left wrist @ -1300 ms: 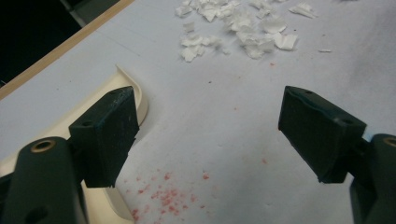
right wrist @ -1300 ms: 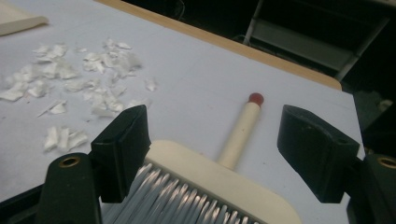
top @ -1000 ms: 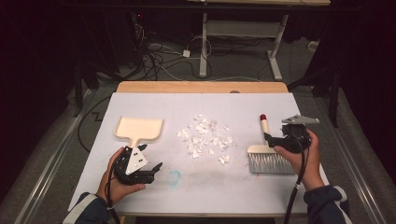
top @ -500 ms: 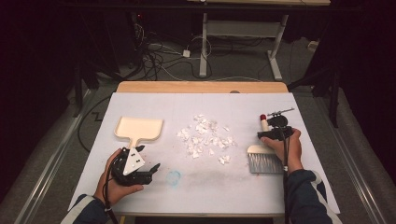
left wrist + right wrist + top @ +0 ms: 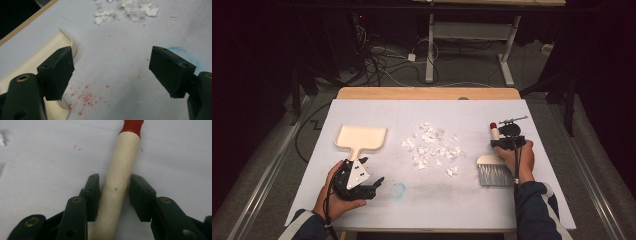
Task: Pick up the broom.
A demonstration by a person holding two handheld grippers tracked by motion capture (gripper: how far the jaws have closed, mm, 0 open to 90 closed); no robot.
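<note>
Gripping the hand brush (image 5: 494, 162) by its pale wooden handle (image 5: 120, 177), the right gripper (image 5: 507, 142) has just been closing its jaws, and in the right gripper view the 2 pads sit against either side of the handle, pinching it. The brush lies flat on the white table cover (image 5: 472, 200) at the right side, its long axis running away from the person: grey bristles nearest the person, red-tipped handle end (image 5: 493, 125) farthest.

The pile of white paper scraps (image 5: 432, 147) lies to the left of the brush, near the middle of the cover, well apart from the bristles. Farther left again sits the cream dustpan (image 5: 361, 137), its mouth toward the far edge and its handle pointing back at the left gripper (image 5: 362, 180). That gripper rests on the cover just beside the dustpan handle with its jaws spread wide and nothing between them.

So the 3 things line up across the table: brush, scraps, dustpan. My judgement is that the coming move is a sweep leftward, and the left hand is much the nearer one for taking up the pan.
</note>
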